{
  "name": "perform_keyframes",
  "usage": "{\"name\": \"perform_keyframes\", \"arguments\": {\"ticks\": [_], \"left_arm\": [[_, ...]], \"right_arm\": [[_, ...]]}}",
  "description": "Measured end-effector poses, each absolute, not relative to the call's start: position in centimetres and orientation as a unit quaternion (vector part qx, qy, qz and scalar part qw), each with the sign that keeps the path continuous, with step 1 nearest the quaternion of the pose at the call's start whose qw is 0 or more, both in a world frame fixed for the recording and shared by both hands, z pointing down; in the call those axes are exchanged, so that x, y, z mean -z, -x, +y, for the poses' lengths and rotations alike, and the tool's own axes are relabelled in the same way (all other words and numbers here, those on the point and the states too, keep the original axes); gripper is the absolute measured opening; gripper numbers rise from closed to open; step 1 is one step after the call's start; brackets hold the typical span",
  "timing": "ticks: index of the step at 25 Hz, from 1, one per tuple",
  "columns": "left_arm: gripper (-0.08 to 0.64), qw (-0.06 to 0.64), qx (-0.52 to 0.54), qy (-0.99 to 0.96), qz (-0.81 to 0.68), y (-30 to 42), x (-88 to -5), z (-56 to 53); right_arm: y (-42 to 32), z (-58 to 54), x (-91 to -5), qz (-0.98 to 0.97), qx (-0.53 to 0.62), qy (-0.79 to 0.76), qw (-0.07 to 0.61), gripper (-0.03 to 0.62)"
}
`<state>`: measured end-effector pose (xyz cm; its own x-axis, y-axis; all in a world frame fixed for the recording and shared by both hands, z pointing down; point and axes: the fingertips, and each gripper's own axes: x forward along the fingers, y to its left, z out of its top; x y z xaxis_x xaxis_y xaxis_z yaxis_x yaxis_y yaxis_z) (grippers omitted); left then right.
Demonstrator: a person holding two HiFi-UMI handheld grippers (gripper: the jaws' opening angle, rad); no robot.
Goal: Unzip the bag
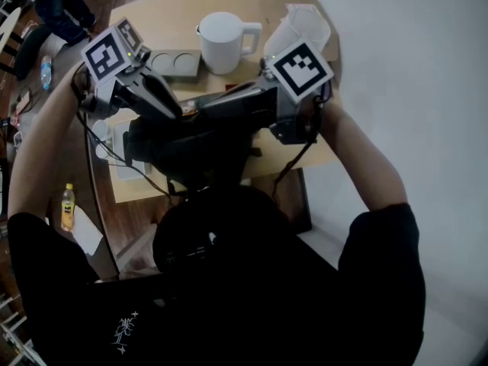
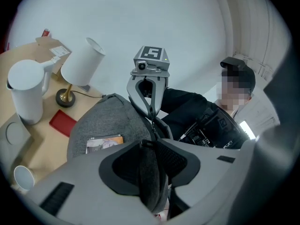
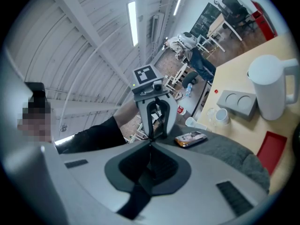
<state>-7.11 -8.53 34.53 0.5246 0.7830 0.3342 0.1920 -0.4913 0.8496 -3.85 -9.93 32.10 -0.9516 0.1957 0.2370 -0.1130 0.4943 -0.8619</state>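
Observation:
A dark grey bag [image 1: 198, 147] [image 2: 108, 121] [image 3: 225, 149] rests at the near edge of the table, against the person's body. Both grippers meet over its top. My left gripper [image 1: 177, 111] [image 2: 149, 146] has a thick fold of the bag's grey fabric between its pads, and the pads press on it. Facing it, my right gripper [image 1: 200, 113] [image 3: 150, 146] is shut on the black zip pull [image 3: 136, 196], a thin dark strip that runs between its pads. In the left gripper view the right gripper's tips [image 2: 151, 114] pinch that pull just above the fold. A small colourful card or phone [image 2: 104, 143] [image 3: 190, 138] lies on the bag.
On the wooden table [image 1: 152, 21] behind the bag stand a white jug [image 1: 223, 40] [image 2: 26, 90], a grey two-hole holder [image 1: 175, 63] [image 3: 236, 102], a white-shaded lamp [image 2: 82, 62], a flat red thing [image 2: 63, 123] and a small cup [image 2: 22, 177]. A bottle [image 1: 68, 204] lies on the floor at left.

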Motion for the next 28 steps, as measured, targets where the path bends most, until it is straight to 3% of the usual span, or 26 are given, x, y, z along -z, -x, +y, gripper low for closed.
{"name": "perform_keyframes", "arguments": {"ticks": [3,5,28], "left_arm": [[0.042,0.381,-0.361,-0.790,0.317,7.4,-33.5,-8.6],[0.028,0.375,-0.358,-0.794,0.318,7.5,-33.0,-8.6],[0.009,0.334,-0.377,-0.823,0.262,6.8,-32.2,-7.6]], "right_arm": [[3.9,-9.8,-32.0,-0.851,-0.502,0.026,0.154,0.006],[3.9,-9.8,-32.1,-0.851,-0.501,0.024,0.156,0.006],[4.0,-10.0,-31.9,-0.857,-0.490,0.020,0.162,0.006]]}}
